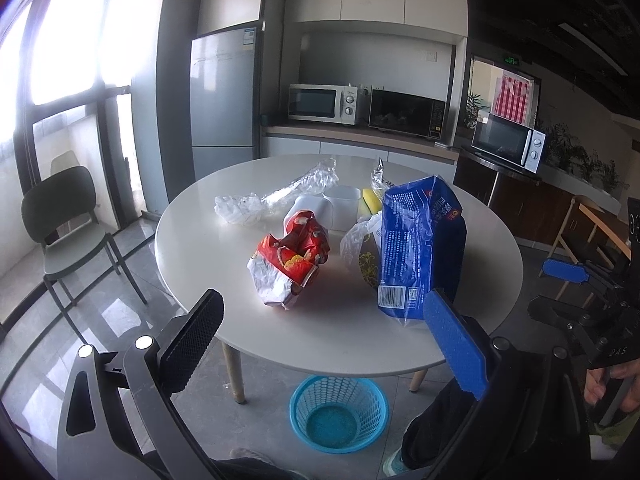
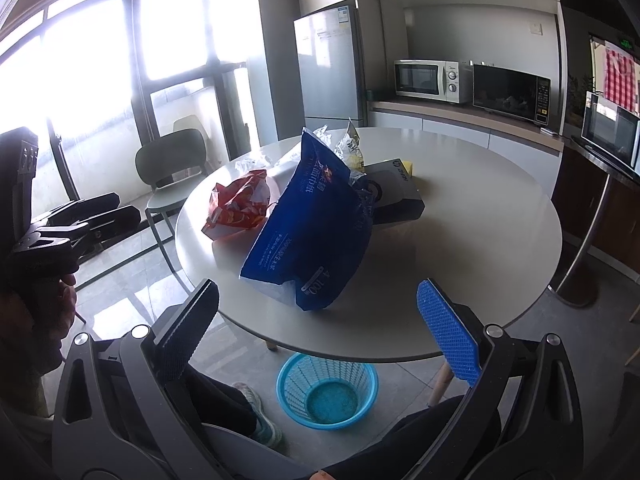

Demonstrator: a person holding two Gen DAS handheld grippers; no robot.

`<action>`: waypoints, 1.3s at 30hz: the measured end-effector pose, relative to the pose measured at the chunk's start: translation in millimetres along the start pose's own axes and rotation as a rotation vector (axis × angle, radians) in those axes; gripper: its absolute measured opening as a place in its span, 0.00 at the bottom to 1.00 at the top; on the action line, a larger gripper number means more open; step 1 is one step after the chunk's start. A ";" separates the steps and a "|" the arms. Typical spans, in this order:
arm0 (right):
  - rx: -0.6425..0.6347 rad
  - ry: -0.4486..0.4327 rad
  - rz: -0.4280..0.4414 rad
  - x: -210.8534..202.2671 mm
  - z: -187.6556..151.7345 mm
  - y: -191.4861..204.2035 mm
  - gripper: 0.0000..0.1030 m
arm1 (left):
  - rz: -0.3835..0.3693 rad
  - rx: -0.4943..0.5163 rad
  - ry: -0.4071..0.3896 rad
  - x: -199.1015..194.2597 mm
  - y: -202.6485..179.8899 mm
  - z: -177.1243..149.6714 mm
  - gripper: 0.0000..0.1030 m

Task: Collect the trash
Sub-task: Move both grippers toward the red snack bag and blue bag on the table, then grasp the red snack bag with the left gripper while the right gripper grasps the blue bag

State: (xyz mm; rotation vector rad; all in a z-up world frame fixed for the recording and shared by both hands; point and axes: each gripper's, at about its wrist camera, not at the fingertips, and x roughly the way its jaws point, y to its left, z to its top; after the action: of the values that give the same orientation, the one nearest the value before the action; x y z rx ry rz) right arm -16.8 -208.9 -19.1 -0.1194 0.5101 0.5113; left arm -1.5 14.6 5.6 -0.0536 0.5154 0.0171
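Observation:
On the round white table [image 1: 200, 216] [image 2: 480, 216] lie a crumpled red snack wrapper [image 1: 290, 262] [image 2: 240, 204], a tall blue bag [image 1: 418, 244] [image 2: 316, 220], clear plastic wrap [image 1: 276, 198] and a yellow-printed bag [image 1: 366, 264] [image 2: 352, 148]. A blue mesh basket [image 1: 338, 412] [image 2: 326, 390] stands on the floor under the table's near edge. My left gripper [image 1: 324, 344] is open in front of the table, holding nothing. My right gripper [image 2: 320, 332] is also open and empty, facing the blue bag.
A white container [image 1: 340, 204], a yellow sponge [image 1: 371, 200] and a black box [image 2: 394, 188] also sit on the table. A green chair [image 1: 68, 224] [image 2: 172, 164] stands left by the window. A fridge, counter with microwaves, and the person's legs and shoes are nearby.

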 end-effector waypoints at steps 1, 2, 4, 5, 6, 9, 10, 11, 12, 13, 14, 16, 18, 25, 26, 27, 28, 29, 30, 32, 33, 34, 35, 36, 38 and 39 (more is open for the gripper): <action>0.000 -0.003 -0.002 -0.4 0.5 -0.5 0.92 | -0.001 -0.007 -0.001 0.4 1.4 1.3 0.95; 0.001 -0.004 -0.002 -0.3 1.3 -1.4 0.92 | -0.009 -0.015 0.001 1.1 2.5 2.4 0.95; 0.010 -0.004 0.001 0.3 2.2 -3.7 0.92 | -0.005 -0.017 0.004 3.1 3.4 4.2 0.95; 0.013 -0.003 0.000 1.2 3.0 -4.8 0.92 | 0.006 -0.011 0.005 4.8 2.8 5.1 0.95; 0.015 -0.002 0.000 1.4 3.3 -5.5 0.92 | 0.010 -0.002 0.008 6.1 1.7 5.9 0.95; 0.017 0.001 0.001 1.6 4.3 -7.1 0.92 | 0.012 0.011 0.010 8.0 0.4 8.7 0.95; 0.018 0.002 0.001 2.4 4.8 -7.6 0.92 | 0.011 0.013 0.008 8.1 0.2 9.8 0.95; 0.019 0.003 0.002 2.3 5.0 -8.2 0.92 | 0.013 0.012 0.005 7.8 0.4 10.7 0.95; 0.020 0.004 0.002 2.2 5.1 -8.5 0.92 | 0.015 0.008 0.003 8.2 1.2 11.5 0.95; 0.020 0.006 0.002 2.2 5.4 -8.5 0.92 | 0.013 0.003 0.005 8.8 1.7 11.9 0.95; 0.020 0.008 -0.001 2.2 5.7 -8.8 0.92 | 0.008 -0.002 0.008 9.5 2.0 12.4 0.95; 0.021 0.010 0.000 1.7 6.2 -10.1 0.92 | 0.006 -0.008 0.014 11.1 2.5 10.4 0.95; 0.023 0.011 -0.001 1.8 6.3 -11.1 0.92 | 0.008 -0.003 0.016 11.2 1.4 8.3 0.95; 0.034 0.027 0.006 10.0 6.9 -15.2 0.92 | 0.035 0.001 0.028 17.9 1.7 6.9 0.95; 0.035 0.030 0.006 11.8 7.2 -16.2 0.92 | 0.036 0.000 0.034 20.7 2.4 6.5 0.95; 0.036 0.032 0.007 13.3 7.5 -18.0 0.92 | 0.036 -0.002 0.041 23.7 2.9 5.9 0.95; 0.037 0.034 0.007 15.3 8.2 -19.2 0.92 | 0.039 -0.003 0.047 26.4 4.0 5.3 0.95; 0.037 0.037 0.006 17.7 9.0 -20.6 0.92 | 0.044 -0.002 0.055 29.6 4.8 5.0 0.95; 0.039 0.039 0.006 20.4 9.7 -21.7 0.92 | 0.052 0.002 0.065 33.0 5.6 5.2 0.95; 0.047 0.045 0.010 26.7 11.3 -24.8 0.92 | 0.071 0.011 0.080 39.3 7.0 6.3 0.95; 0.051 0.049 0.015 30.5 11.8 -26.6 0.91 | 0.075 0.013 0.084 41.4 7.5 7.1 0.95; 0.054 0.054 0.020 34.9 12.1 -28.6 0.90 | 0.076 0.015 0.088 43.6 8.3 8.1 0.95; 0.058 0.061 0.024 39.6 12.3 -30.6 0.90 | 0.078 0.016 0.092 46.2 9.1 9.0 0.95; 0.064 0.068 0.030 44.4 12.4 -32.7 0.89 | 0.084 0.017 0.097 49.4 10.0 10.0 0.95; 0.073 0.082 0.040 54.6 13.0 -36.7 0.88 | 0.093 0.015 0.110 56.8 12.3 11.5 0.95; 0.076 0.089 0.046 59.4 13.4 -38.0 0.88 | 0.096 0.013 0.117 60.3 13.6 12.0 0.95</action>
State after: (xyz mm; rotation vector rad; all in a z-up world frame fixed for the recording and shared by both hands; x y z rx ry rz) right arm 52.5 -212.7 -37.5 -0.0584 0.6192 0.5324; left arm 56.5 29.0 -14.4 -0.0168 0.6343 0.1053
